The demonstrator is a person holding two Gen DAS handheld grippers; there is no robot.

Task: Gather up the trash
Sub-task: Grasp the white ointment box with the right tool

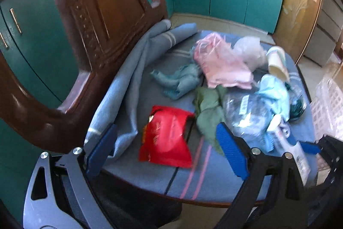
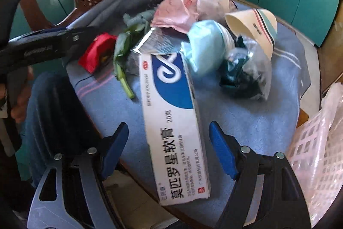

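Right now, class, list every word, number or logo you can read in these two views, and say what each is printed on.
"莫匹罗星软膏": large black characters on the white and blue carton.
"20克": beside them, same carton.
A white looped logo on the carton's blue patch, no letters.
Small lines on the carton: too small to read.
Dark mark on the paper cup: blurred.
Gold print on the red packet: blurred.
Pink bag print: unreadable.

Chair seat [image 1: 148,173] covered by cloth, litter spread on it. Snack packet [image 1: 166,136] lies nearest, at left. Vegetable scraps [image 1: 209,108] just right of it. Ointment box [image 2: 171,121] lies at right, over front edge. Paper cup [image 2: 255,27] tipped on its side behind box. Lattice basket [image 2: 310,143] placed right of chair.
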